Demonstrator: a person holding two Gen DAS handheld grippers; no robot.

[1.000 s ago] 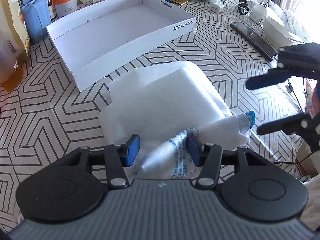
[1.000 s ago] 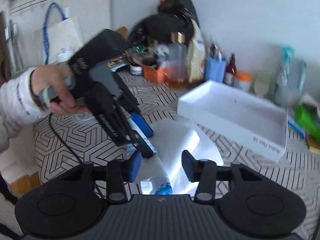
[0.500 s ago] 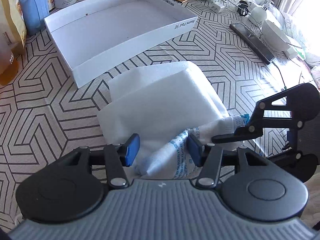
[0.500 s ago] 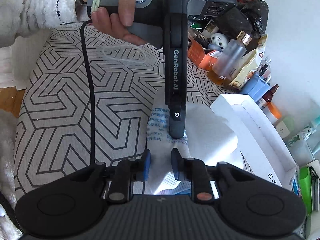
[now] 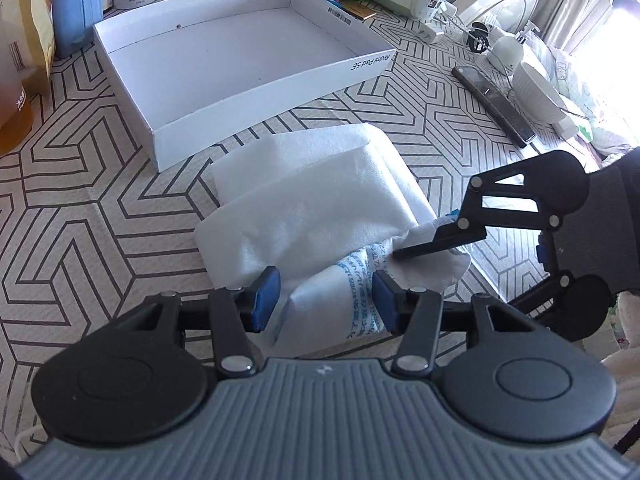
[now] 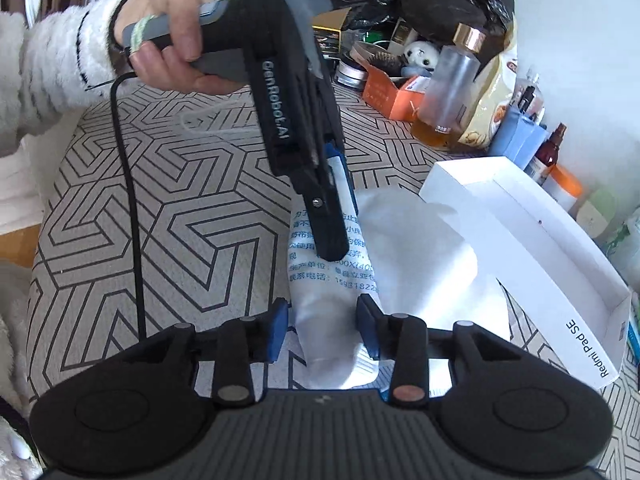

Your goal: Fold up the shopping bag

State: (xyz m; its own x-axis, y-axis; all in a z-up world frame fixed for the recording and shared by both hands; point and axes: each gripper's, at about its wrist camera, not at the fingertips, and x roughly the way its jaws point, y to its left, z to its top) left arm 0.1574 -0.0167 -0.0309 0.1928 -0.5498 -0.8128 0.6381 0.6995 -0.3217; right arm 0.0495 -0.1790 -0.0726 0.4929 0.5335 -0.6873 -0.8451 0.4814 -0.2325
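Note:
The white non-woven shopping bag point(image 5: 320, 208) with blue printing lies partly folded on the patterned table, its near edge rolled up. My left gripper point(image 5: 326, 306) is open, and that printed roll sits between its blue pads. In the right wrist view a hand holds the left gripper from above, and one of its fingers point(image 6: 326, 232) points down onto the printed strip of the bag point(image 6: 420, 248). My right gripper point(image 6: 323, 330) is open astride the roll's end. In the left wrist view one of its fingers point(image 5: 440, 240) rests on that bunched end.
A shallow white box lid point(image 5: 260, 104) stands just behind the bag and shows again as the lid point(image 6: 520, 232). Jars, bottles and a blue holder crowd the back edge. A phone point(image 5: 496, 108) and a white bowl point(image 5: 536, 92) lie to the right. A black cable point(image 6: 128, 184) crosses the table.
My right gripper came down onto the bag's end and narrowed; its fingers have since spread wider around the roll. The left gripper has stayed open over the roll.

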